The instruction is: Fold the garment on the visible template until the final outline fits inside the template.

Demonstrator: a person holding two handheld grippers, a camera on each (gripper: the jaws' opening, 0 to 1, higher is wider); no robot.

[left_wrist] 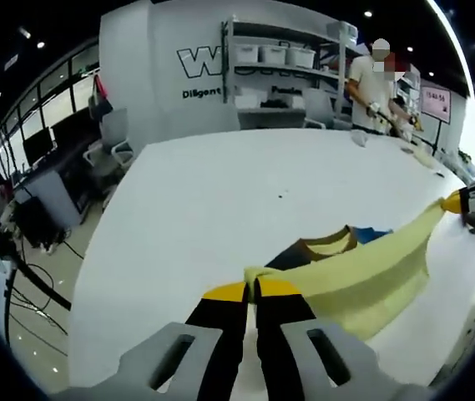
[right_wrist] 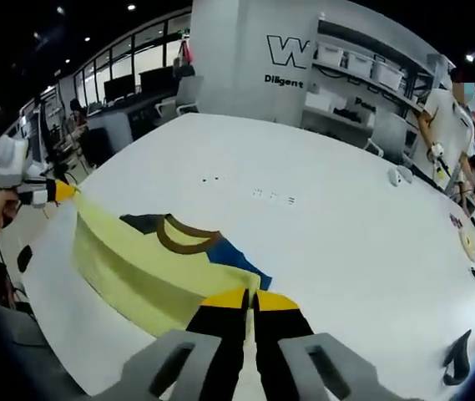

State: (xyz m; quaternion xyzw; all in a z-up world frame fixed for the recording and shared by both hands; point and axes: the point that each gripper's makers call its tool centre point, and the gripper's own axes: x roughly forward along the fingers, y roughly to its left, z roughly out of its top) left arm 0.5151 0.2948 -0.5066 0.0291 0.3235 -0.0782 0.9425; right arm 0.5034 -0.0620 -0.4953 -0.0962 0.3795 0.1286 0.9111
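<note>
Left hand-held gripper (left_wrist: 255,288) and right hand-held gripper (right_wrist: 249,298) each pinching opposite ends of yellow garment (right_wrist: 137,267) stretched between them

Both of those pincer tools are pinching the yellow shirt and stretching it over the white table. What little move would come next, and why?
Probably carry the held edge across the shirt and lay it down. The left gripper and right gripper are each shut on an end of the yellow garment, held taut between them above the white table, with its collar still flat.

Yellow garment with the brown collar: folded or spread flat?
Partly folded. The yellow garment has one edge lifted between the left gripper and right gripper, over itself.
</note>
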